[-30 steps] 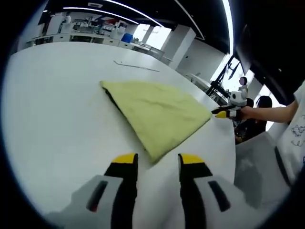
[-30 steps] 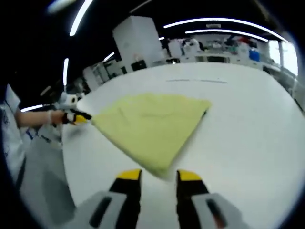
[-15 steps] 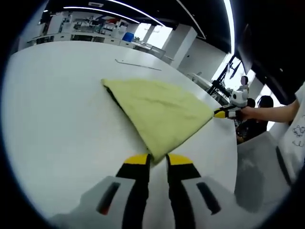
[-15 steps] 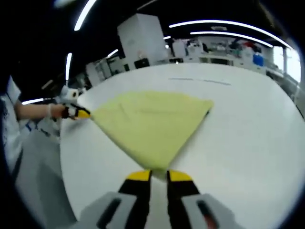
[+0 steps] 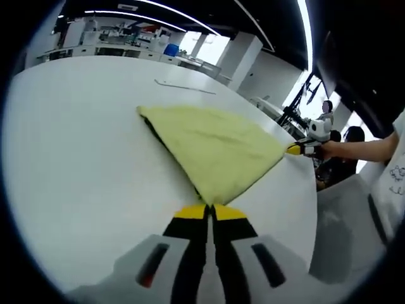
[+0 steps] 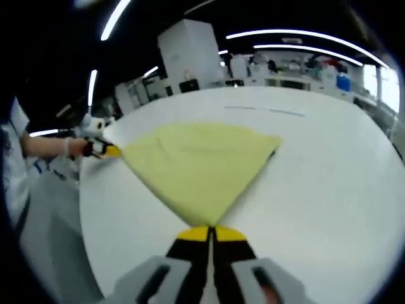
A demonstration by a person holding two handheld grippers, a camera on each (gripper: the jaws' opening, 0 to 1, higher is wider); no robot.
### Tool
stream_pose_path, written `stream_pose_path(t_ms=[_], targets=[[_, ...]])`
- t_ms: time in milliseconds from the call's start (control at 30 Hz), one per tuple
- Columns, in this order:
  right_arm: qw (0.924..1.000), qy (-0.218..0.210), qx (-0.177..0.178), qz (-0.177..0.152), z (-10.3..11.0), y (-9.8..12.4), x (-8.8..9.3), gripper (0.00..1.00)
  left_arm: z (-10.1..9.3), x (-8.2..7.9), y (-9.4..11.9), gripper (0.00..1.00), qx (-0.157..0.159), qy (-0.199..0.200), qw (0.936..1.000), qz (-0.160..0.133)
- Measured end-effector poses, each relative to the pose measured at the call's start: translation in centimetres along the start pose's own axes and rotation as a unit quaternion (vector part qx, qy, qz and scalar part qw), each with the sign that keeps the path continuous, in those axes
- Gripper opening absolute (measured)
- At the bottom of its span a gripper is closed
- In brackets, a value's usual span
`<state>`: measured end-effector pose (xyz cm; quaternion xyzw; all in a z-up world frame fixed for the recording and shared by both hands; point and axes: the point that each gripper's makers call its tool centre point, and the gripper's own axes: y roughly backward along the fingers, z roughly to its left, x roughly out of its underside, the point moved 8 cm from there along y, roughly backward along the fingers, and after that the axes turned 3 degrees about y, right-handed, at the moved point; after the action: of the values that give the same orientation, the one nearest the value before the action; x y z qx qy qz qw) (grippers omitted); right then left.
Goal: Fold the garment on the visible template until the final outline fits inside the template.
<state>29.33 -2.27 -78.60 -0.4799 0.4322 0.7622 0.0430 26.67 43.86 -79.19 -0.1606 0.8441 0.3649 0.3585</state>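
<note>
Yellow garment (image 5: pixel 212 149) is laid folded flat on the white table (image 5: pixel 76 158), with one corner pinched in each gripper. Left gripper (image 5: pixel 210 213) is clenched on the near corner, right gripper (image 6: pixel 211 234) likewise on its near corner. No legible writing or labels can be made out; a thin line (image 5: pixel 183 87) is marked on the table beyond the garment.

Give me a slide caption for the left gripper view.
Left claw shut on yellow garment corner; right claw at the opposite corner.
</note>
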Motion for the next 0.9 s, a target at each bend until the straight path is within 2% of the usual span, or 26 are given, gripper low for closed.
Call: stream_pose_path(t_ms=[267, 367, 667, 900], targets=[[1.0000, -0.009, 0.002, -0.002, -0.1, 0.5, 0.1, 0.00, -0.4, 0.8, 0.7, 0.00, 0.009, 0.011, 0.9999, 0.010], [0.9999, -0.010, -0.001, -0.003, 0.3, 0.8, 0.4, 0.00, -1.4, 1.4, 1.1, 0.00, 0.008, 0.013, 0.9998, 0.009], [0.9994, -0.031, -0.013, -0.007, 1.5, 1.7, 1.5, 0.00, -1.6, 3.1, 2.1, 0.00, 0.008, 0.026, 0.9996, 0.008], [0.9991, -0.038, -0.017, -0.004, 1.9, 1.8, 1.9, 0.00, -1.9, 3.0, 2.4, 0.00, -0.001, 0.031, 0.9995, 0.005]])
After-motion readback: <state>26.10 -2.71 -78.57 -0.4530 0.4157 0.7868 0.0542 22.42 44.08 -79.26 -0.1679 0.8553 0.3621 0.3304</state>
